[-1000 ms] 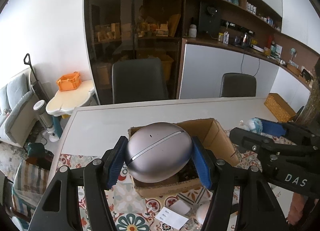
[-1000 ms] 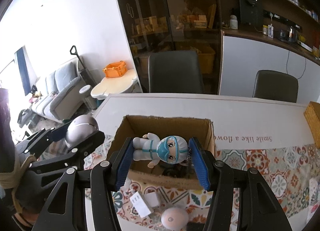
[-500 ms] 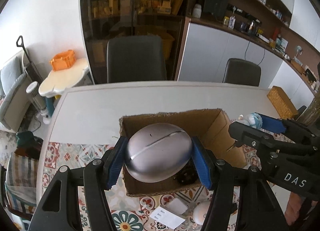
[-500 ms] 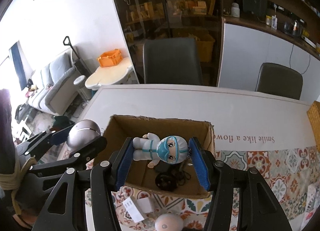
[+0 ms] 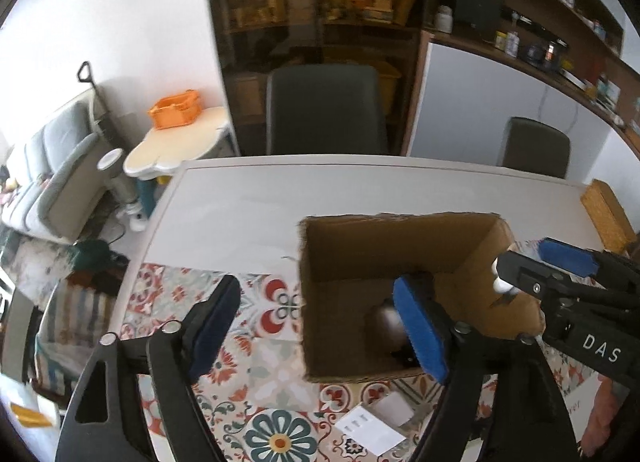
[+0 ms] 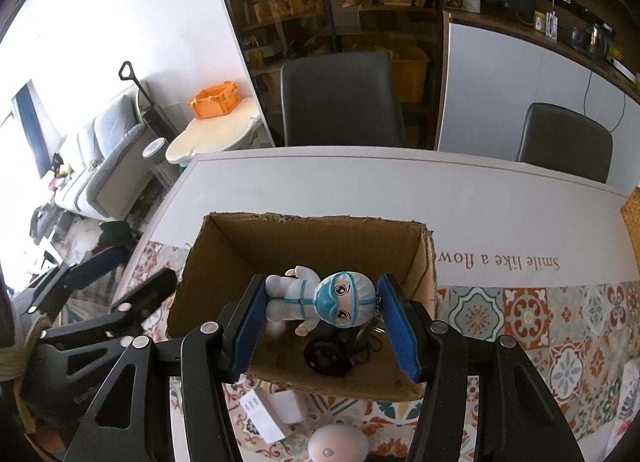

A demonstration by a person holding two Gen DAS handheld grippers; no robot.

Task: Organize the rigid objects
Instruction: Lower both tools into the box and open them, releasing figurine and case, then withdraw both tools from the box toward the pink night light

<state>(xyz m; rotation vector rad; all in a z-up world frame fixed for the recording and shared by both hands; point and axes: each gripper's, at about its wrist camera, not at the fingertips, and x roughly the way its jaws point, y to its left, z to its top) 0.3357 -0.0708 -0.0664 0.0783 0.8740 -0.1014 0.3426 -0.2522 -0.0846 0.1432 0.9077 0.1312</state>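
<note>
An open cardboard box point(image 5: 344, 246) point(image 6: 224, 262) stands on the patterned mat. My left gripper point(image 5: 320, 322) is open and empty, straddling the box's left wall. The silver egg-shaped object point(image 5: 386, 322) lies blurred inside the box, behind my right pad. My right gripper point(image 6: 322, 302) is shut on a small doll in a white suit with a teal hood point(image 6: 320, 298), held sideways above the box's front part. It shows at the right of the left wrist view point(image 5: 556, 258). A black round item with a cord point(image 6: 328, 354) lies on the box floor.
White packets point(image 6: 272, 410) point(image 5: 370, 428) and a pale round device point(image 6: 338, 444) lie on the mat point(image 6: 560, 322) in front of the box. A wicker box point(image 5: 608, 214) sits at the table's right edge. Two dark chairs point(image 6: 340, 98) stand behind the white table point(image 6: 360, 186).
My left gripper has opened and let go of the silver egg, which now lies in the box. The left gripper shifted left. The right gripper still holds the doll over the box.
</note>
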